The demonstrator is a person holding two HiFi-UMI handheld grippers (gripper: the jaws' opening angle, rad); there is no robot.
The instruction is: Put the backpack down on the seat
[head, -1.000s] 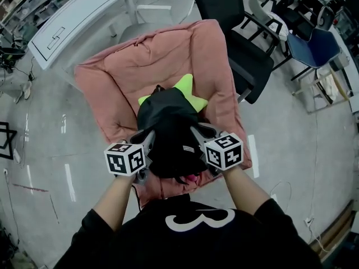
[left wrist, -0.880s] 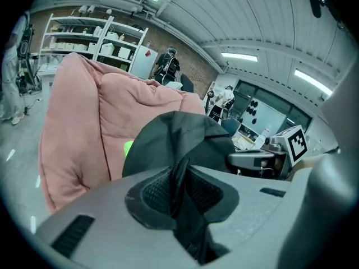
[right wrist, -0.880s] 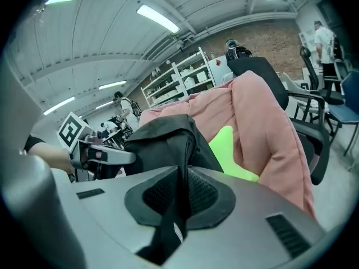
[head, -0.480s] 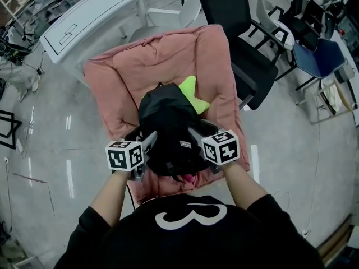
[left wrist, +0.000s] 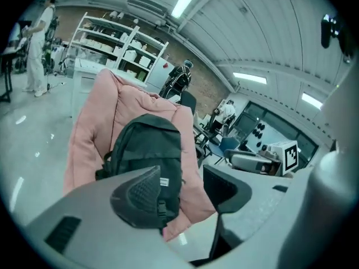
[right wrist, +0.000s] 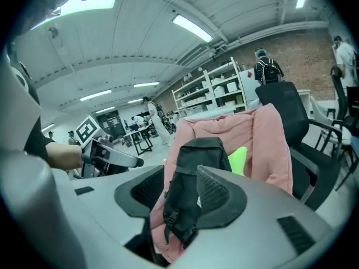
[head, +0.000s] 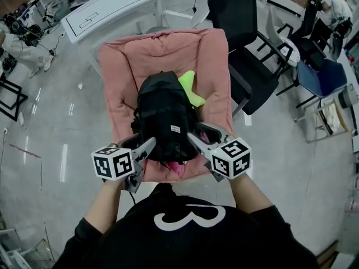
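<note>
A black backpack (head: 164, 116) stands on the pink padded chair (head: 120, 72), leaning on its backrest, with a lime-green star cushion (head: 192, 91) behind it. My left gripper (head: 145, 150) hovers at the pack's lower left corner. It holds nothing, and its jaws are closing a little from wide apart. My right gripper (head: 197, 134) is at the lower right corner, its jaws opening and empty. In the left gripper view the backpack (left wrist: 148, 144) shows beyond the spread jaws of the left gripper (left wrist: 182, 192). In the right gripper view the backpack (right wrist: 196, 167) shows past the right gripper (right wrist: 180, 192).
A black office chair (head: 247, 49) stands close on the pink chair's right, with a blue chair (head: 320, 74) farther right. A white table (head: 112, 4) sits behind on the left. A black frame (head: 8, 94) is at the far left. Grey floor surrounds the seat.
Both grippers have gone from shut on the backpack to open and have drawn back toward the person. The backpack now rests on the seat on its own.
</note>
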